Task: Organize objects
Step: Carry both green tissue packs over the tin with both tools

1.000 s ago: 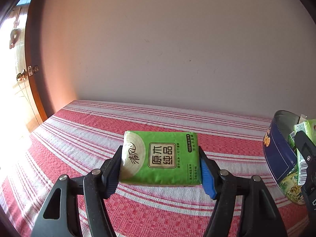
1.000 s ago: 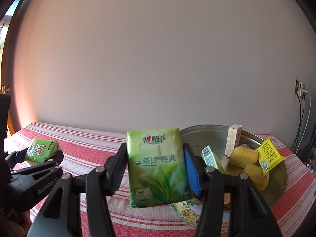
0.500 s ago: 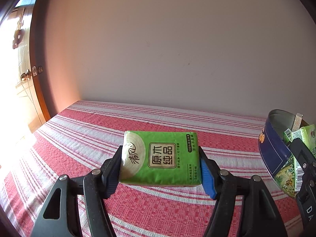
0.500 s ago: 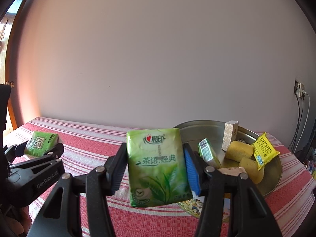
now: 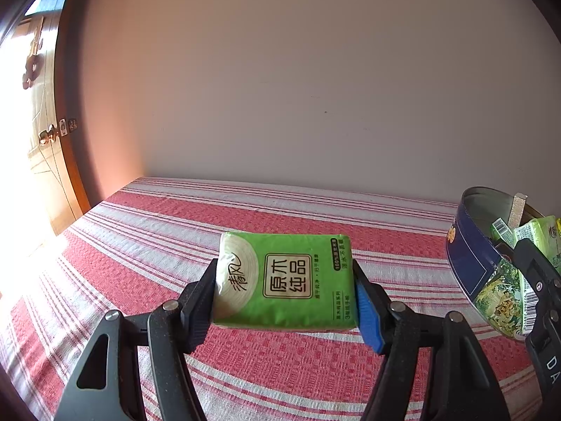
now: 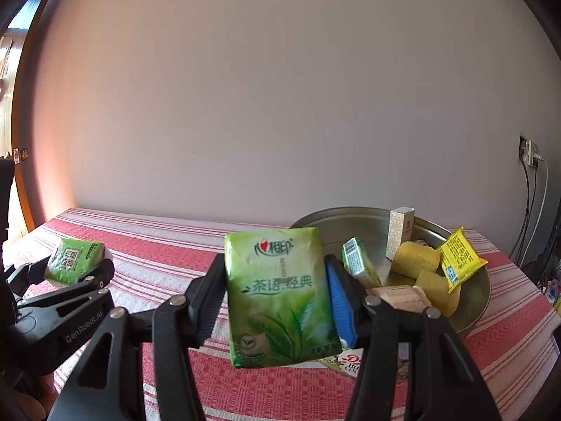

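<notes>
The fingers (image 5: 201, 298) of the left gripper (image 5: 284, 301) are seen clamped on a bright green tissue pack (image 5: 285, 279), held flat above the striped tabletop (image 5: 157, 245). Since a second ago the round tin (image 5: 470, 263) has drawn further into the left wrist view, so this pack is judged to be on its way there. The right gripper (image 6: 277, 298) is kept clamped on an upright tea-leaf tissue pack (image 6: 280, 294), carried closer to the tin, where yellow cakes (image 6: 415, 263) and a yellow sachet (image 6: 457, 258) lie.
</notes>
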A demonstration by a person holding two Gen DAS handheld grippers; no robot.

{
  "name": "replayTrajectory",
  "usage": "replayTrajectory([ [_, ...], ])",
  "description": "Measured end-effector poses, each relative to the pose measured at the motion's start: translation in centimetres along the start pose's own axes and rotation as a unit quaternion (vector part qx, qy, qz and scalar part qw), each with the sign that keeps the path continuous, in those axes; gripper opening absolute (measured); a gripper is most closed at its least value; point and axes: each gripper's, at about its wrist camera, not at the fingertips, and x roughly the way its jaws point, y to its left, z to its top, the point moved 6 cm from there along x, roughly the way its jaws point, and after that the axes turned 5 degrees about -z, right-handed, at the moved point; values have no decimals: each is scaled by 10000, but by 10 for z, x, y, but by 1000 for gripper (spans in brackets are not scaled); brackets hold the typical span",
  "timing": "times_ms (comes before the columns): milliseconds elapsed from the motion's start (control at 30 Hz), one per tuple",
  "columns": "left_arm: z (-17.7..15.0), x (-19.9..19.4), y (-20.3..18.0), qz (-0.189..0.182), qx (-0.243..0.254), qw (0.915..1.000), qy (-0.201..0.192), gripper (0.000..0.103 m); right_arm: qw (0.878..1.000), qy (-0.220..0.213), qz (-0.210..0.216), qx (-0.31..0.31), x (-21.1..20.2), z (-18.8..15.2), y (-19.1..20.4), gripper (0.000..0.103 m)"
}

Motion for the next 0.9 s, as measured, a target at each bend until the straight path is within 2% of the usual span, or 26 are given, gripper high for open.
replayTrajectory([
  [467, -10, -6, -26, -292, -66, 9994, 155, 70, 9998, -126, -129, -26, -12, -1, -27, 55],
  [900, -6, -20, -63, -548, 67, 9985, 27, 70, 9988, -386, -302, -68, -25, 3, -56, 55],
])
